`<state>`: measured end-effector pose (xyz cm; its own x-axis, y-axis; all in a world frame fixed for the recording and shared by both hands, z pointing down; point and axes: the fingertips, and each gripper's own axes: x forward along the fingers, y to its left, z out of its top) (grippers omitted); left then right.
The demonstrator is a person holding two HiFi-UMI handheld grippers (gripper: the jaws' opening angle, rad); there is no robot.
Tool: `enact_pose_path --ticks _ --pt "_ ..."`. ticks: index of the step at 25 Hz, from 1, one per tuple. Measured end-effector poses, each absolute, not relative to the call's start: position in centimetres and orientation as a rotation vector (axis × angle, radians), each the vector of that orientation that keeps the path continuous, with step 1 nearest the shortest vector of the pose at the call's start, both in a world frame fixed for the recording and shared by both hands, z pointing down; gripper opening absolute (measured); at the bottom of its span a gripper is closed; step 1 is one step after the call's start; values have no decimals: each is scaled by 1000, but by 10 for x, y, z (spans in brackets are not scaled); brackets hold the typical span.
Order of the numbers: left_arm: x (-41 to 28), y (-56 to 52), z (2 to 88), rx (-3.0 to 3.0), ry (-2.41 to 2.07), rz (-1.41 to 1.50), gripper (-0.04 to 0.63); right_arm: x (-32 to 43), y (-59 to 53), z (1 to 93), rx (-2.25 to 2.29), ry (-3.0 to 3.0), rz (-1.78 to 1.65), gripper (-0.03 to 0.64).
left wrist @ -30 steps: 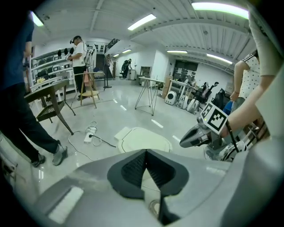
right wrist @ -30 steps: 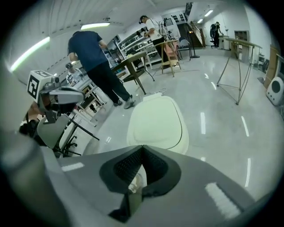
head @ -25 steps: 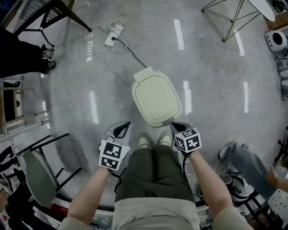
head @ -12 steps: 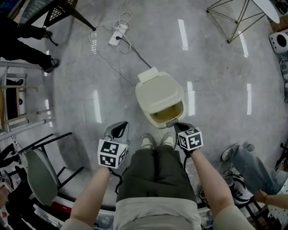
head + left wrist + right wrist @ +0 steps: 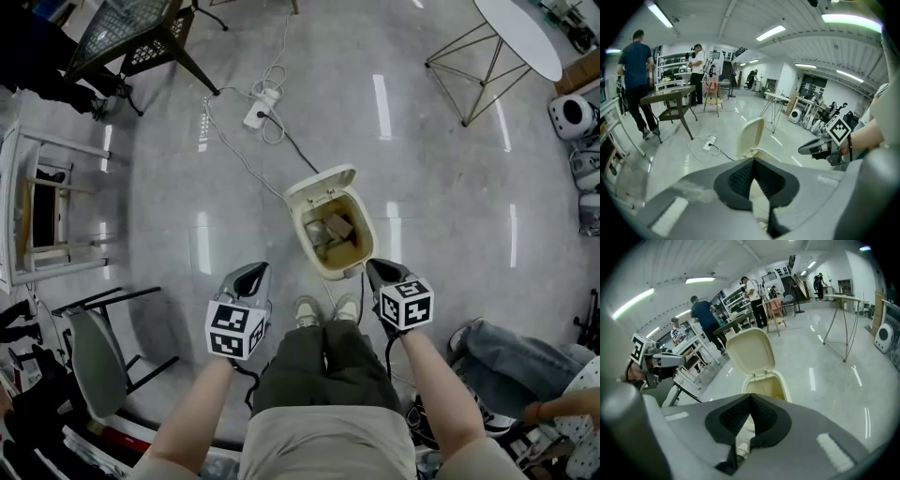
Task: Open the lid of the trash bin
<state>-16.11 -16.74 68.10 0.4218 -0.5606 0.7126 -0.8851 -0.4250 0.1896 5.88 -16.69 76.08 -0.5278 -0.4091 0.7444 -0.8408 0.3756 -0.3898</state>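
The cream trash bin (image 5: 349, 260) stands on the floor just ahead of my shoes, its lid (image 5: 320, 181) swung up at the far side. Cardboard scraps lie inside. My left gripper (image 5: 254, 273) hangs to the bin's left, shut and empty. Close beside the bin's near right corner is my right gripper (image 5: 374, 267), also shut on nothing. In the left gripper view the raised lid (image 5: 751, 136) rises beyond the shut left gripper (image 5: 753, 160), with the right gripper (image 5: 809, 148) off to the side. The right gripper view shows the lid (image 5: 750, 351) upright over the bin's mouth (image 5: 767, 386), past the shut right gripper (image 5: 750, 396).
A power strip (image 5: 261, 112) with a cable trails on the floor behind the bin. A black mesh table (image 5: 127, 33) stands far left, a chair (image 5: 94, 361) near left, a round white table (image 5: 517, 36) far right. A seated person's leg (image 5: 497, 349) is near right.
The bin's lid has gone from closed flat to fully raised, exposing the inside. Both grippers stayed shut beside the bin; the head view pulled back a little.
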Motion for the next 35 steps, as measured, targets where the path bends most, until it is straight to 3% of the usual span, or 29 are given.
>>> enact_pose_path --ticks 21,35 --pt "-133 -189 340 2640 -1403 591 2 37 -192 379 1191 -2538 534 3" --pt "-112 -152 246 2763 -1507 511 2 28 -155 244 1208 -2740 337 3"
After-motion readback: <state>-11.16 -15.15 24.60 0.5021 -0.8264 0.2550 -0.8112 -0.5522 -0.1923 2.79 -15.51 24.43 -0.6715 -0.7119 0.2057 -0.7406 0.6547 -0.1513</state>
